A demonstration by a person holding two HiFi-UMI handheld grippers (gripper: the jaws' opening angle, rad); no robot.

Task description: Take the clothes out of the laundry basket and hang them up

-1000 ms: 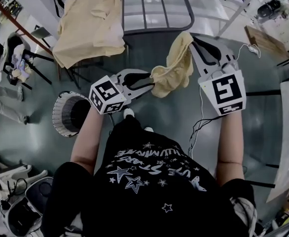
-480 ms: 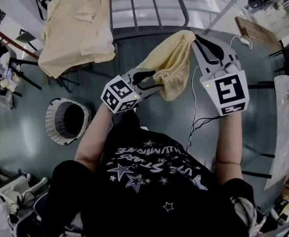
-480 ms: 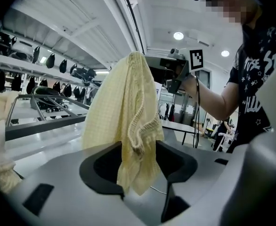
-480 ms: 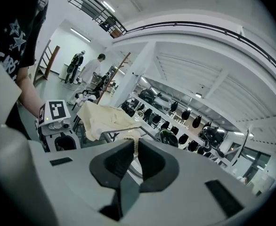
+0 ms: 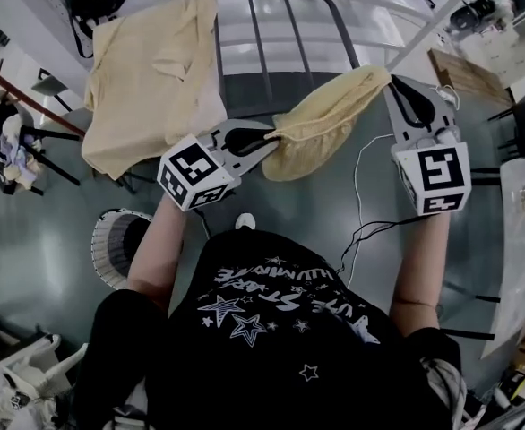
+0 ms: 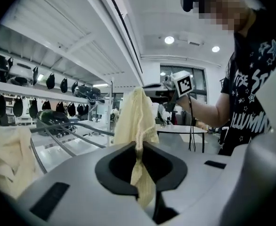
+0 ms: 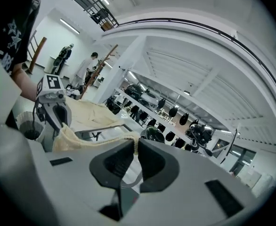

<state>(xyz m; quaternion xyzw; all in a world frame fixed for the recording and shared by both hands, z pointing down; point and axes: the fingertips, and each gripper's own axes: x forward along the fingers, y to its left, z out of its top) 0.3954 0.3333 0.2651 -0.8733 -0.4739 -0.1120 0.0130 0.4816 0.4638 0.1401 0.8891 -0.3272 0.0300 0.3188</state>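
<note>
A pale yellow garment is stretched between my two grippers, just in front of the grey drying rack. My left gripper has its jaws closing on the garment's left end. In the left gripper view a strip of the cloth runs up out of the pinched jaws. My right gripper is shut on the garment's far right edge. In the right gripper view the hem leads away from the jaws toward the left gripper. The round laundry basket stands on the floor, partly hidden by my left arm.
A second, larger yellow garment hangs over the rack's left side. A white cable trails across the floor under my right arm. A white table edge runs along the right. Shelves of dark helmets line the wall behind the rack.
Both grippers have risen toward the rack and drawn apart, pulling the bunched garment out flat. The left jaws have taken a fresh hold on the cloth's left end.
</note>
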